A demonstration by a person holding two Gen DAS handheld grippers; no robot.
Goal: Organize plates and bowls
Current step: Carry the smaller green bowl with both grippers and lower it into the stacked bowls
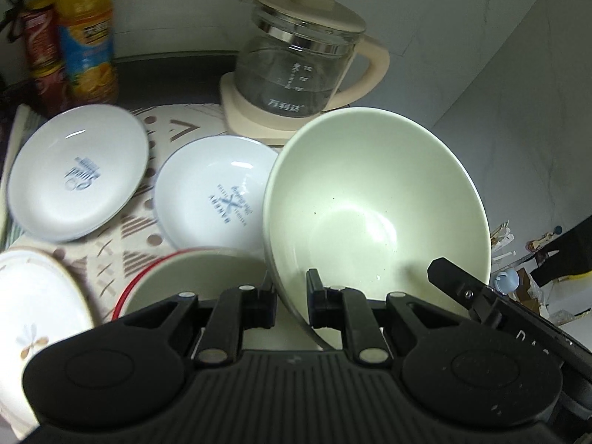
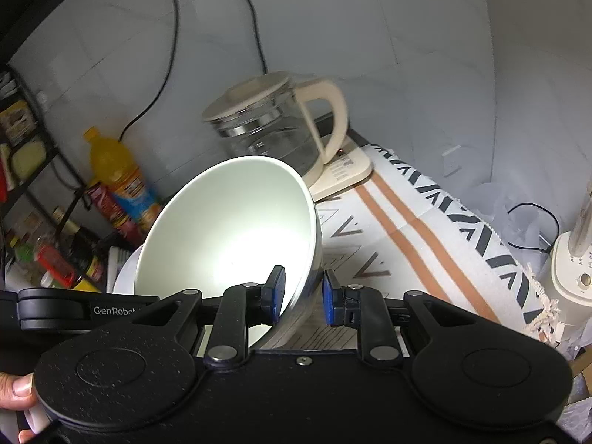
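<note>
We are in a home kitchen corner, at a counter under a patterned cloth [image 2: 399, 236]. Beyond our left gripper [image 1: 290, 288] stand a glass electric kettle [image 1: 296, 70] on its base, an orange drink bottle [image 1: 87, 33] and small white dishes [image 1: 77, 172]. To the left of our right gripper [image 2: 303, 292], a black rack [image 2: 33, 199] holds jars and sauce bottles against a grey tiled wall [image 2: 333, 37].

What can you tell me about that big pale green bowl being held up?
The pale green bowl looks like glazed ceramic, deep, plain and empty inside. It is tilted steeply, opening toward the cameras. The left gripper straddles its near rim; the right gripper straddles the rim too. Behind it stands a glass kettle.
</note>
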